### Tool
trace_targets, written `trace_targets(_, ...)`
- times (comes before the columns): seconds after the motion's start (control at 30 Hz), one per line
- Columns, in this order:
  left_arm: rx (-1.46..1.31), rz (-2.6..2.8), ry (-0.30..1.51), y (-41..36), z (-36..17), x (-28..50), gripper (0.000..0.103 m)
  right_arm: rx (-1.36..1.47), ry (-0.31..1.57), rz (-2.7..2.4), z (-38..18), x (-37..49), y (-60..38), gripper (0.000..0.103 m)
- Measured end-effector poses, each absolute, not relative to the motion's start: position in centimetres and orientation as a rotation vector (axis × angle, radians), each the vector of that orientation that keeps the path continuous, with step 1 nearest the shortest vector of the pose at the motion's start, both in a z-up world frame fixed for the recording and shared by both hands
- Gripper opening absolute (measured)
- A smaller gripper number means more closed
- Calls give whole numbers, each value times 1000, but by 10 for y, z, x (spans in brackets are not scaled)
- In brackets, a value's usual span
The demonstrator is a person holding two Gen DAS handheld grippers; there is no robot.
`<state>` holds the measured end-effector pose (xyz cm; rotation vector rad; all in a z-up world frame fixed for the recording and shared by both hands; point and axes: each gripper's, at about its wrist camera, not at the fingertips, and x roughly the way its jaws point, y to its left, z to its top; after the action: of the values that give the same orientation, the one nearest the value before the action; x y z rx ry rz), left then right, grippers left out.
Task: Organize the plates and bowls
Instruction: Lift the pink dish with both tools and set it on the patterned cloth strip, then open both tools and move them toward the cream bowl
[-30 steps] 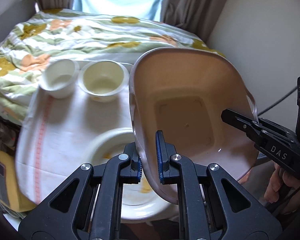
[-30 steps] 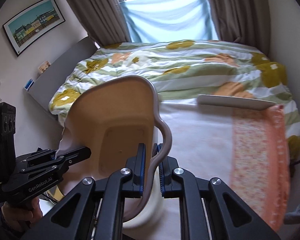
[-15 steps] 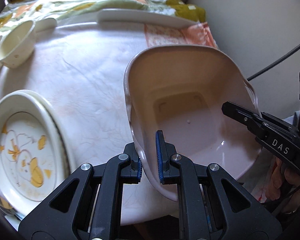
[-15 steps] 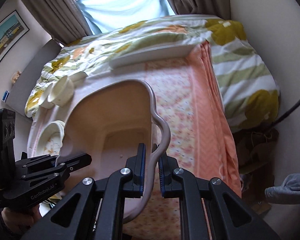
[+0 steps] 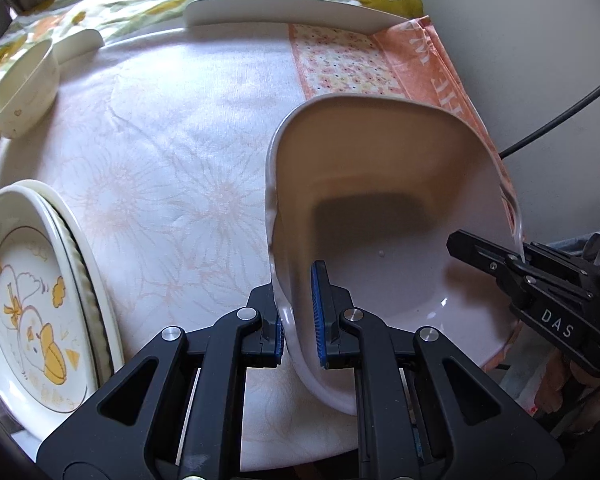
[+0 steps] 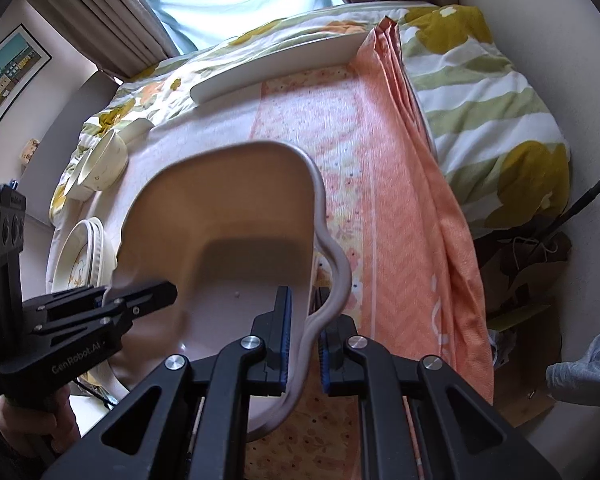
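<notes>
while both grip the dish (image 5: pixel 384 200) | left hand-held gripper (image 5: pixel 298 312), right hand-held gripper (image 6: pixel 302 344) clamp opposite rims | lower level onto cloth (image 5: pixel 160 152)

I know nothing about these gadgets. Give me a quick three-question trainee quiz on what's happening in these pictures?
1. True or false: the left gripper and the right gripper each clamp a rim of the same large square dish.
2. Which design marks the round plate at the left of the left wrist view? A) a yellow duck B) blue stripes C) red cherries
3. Fill in: the long white platter lies at the far end of the orange ____.

Key: 1 true; 2 A; 3 cloth.
</notes>
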<state>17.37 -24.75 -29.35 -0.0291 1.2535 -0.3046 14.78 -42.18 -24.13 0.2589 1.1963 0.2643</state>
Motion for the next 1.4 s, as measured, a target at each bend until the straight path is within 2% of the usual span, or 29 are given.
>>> trace_targets(0.23,-31,-286,1261,-248,-292,181,13,235,1209,295,-243,147,-423,11)
trace_targets(0.3,-28,-279,1265,-248,-292,182,24,224,1211,307,-242,148,-424,11)
trace_targets(0.33,-26,-271,1265,-247,-292,183,42,218,1208,310,-242,148,-425,11)
trace_targets(0.37,-23,-262,1259,-247,-291,182,66,212,1207,319,-241,147,-425,12)
trace_targets(0.43,-29,-252,1224,-245,-285,181,82,192,1206,329,-240,146,-426,16)
trace_targets(0.47,-35,-254,1214,-244,-283,181,82,184,1205,331,-240,145,-426,25)
trace_targets(0.5,-40,-254,1214,-243,-281,182,83,176,1205,339,-239,144,-426,42)
trace_targets(0.53,-42,-252,1215,-242,-280,183,83,173,1201,348,-238,143,-427,51)
trace_targets(0.6,-48,-249,1214,-239,-277,185,83,163,1199,360,-235,141,-428,90)
trace_targets(0.63,-53,-247,1211,-239,-274,185,83,154,1197,363,-233,139,-428,95)
trace_targets(0.87,-84,-197,1153,-212,-233,177,83,88,1149,390,-204,122,-425,102)
trace_targets(1.0,-97,-155,1071,-185,-191,165,84,45,1019,438,-160,116,-416,102)
trace_targets(1.17,-118,-59,919,-143,-131,152,100,-23,955,523,-106,128,-388,102)
trace_targets(1.4,-123,39,839,-69,-84,151,102,-52,793,579,-37,158,-321,102)
